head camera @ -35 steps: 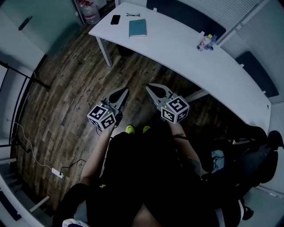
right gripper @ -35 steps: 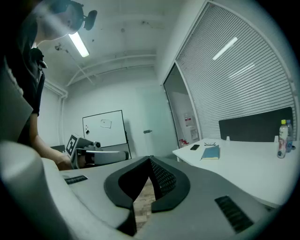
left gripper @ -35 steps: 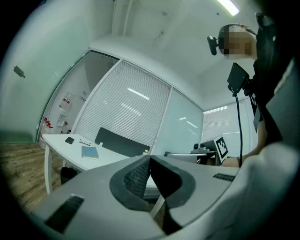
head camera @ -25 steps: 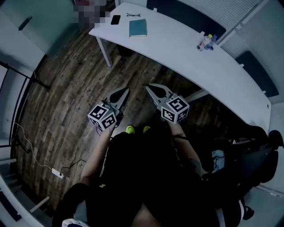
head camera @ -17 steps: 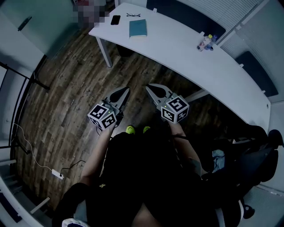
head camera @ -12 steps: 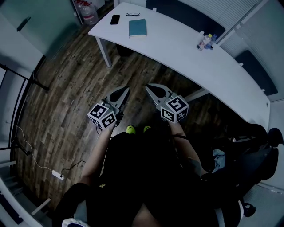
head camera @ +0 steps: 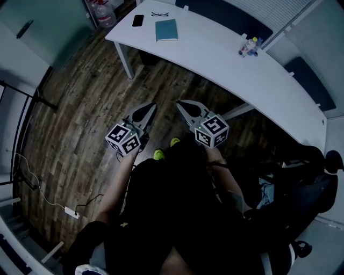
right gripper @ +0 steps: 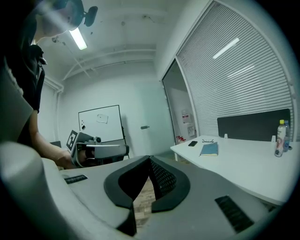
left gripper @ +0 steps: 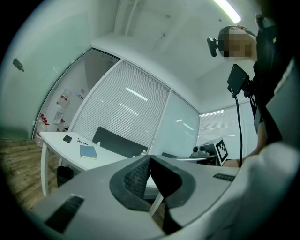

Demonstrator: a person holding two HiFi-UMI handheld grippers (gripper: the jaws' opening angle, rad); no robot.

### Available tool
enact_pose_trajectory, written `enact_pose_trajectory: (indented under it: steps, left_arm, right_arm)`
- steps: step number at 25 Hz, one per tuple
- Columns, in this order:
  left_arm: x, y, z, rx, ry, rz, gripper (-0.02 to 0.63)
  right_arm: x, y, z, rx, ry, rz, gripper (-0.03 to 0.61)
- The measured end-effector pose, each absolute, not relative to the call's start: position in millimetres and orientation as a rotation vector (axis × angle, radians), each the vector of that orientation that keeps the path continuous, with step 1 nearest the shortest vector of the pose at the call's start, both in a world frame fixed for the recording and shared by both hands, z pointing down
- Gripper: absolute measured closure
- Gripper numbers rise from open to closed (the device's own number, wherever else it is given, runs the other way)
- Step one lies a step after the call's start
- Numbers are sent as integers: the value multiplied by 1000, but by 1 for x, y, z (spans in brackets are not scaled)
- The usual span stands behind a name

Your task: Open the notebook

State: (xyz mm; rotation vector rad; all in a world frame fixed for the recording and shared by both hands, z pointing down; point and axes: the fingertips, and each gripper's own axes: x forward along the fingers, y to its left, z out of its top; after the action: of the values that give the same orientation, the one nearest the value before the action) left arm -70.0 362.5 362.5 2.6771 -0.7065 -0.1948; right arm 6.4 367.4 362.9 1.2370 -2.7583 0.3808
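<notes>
Phone [head camera: 138, 20]: laid flat at the table's far left end, just left of the notebook.
Left gripper [head camera: 149, 108]: held over the wood floor [head camera: 80, 107], well short of the table. Jaws pressed together, nothing caught between them.
Glasses [head camera: 159, 14]: set down just beyond the notebook.
Notebook [head camera: 166, 30]: teal, closed, laid flat on the white table [head camera: 215, 56] near its left end, well apart from both grippers.
Right gripper [head camera: 184, 106]: held beside the left one, jaws closed up as well, empty.
Bottles [head camera: 248, 47]: stood together further right on the table.
</notes>
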Motion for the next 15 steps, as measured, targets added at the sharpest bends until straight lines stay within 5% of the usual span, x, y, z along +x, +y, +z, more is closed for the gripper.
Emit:
enact_pose_trajectory:
  steps: [15]
  left_arm:
    - [-71, 309, 366, 2647, -771, -197, 597]
  right_arm:
    - [10, 300, 372, 1190, -2759, 413, 560]
